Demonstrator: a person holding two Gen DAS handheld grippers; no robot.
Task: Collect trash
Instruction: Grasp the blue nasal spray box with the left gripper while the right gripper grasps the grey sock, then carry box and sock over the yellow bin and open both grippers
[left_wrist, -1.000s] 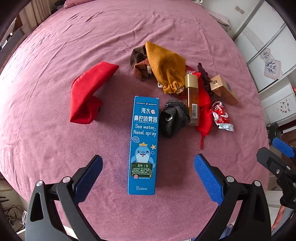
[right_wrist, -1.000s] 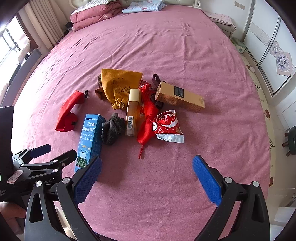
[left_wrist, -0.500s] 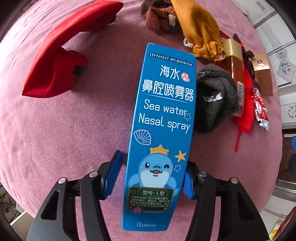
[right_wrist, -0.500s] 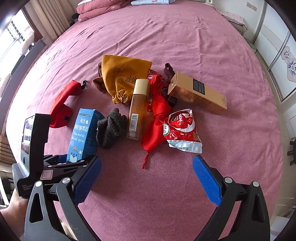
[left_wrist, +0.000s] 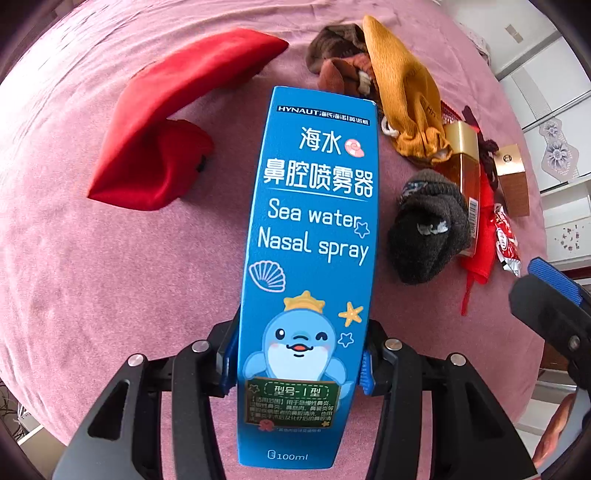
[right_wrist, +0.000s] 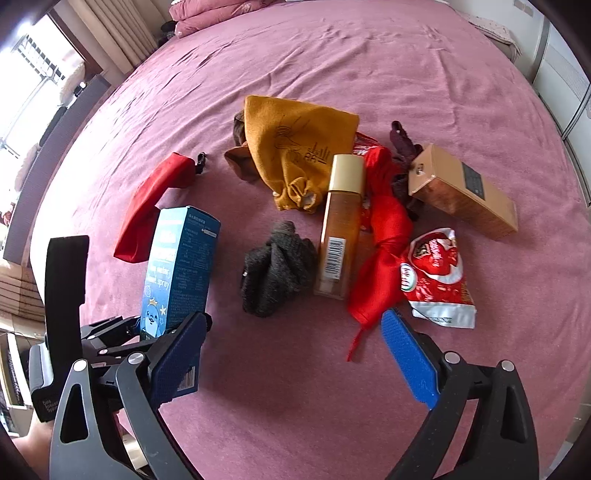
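My left gripper (left_wrist: 297, 363) is shut on the lower part of a tall blue nasal spray box (left_wrist: 314, 236) and holds it tilted up off the pink bedspread; the box also shows in the right wrist view (right_wrist: 179, 266). My right gripper (right_wrist: 291, 358) is open and empty, low over the bedspread. Just beyond its right fingertip lie a red snack wrapper (right_wrist: 437, 275), a gold bottle (right_wrist: 340, 225) and a gold carton (right_wrist: 461, 190).
Cloth items lie mixed in: a mustard pouch (right_wrist: 299, 147), a dark grey sock (right_wrist: 277, 267), a red cloth (right_wrist: 384, 236), a red pouch (right_wrist: 151, 199) and brown socks (left_wrist: 340, 62). The bed edge (right_wrist: 561, 258) drops off at right beside white wardrobes (left_wrist: 554, 92).
My left gripper closed on the blue box and lifted its far end off the bedspread. My right gripper moved forward and lower toward the red cloth and wrapper.
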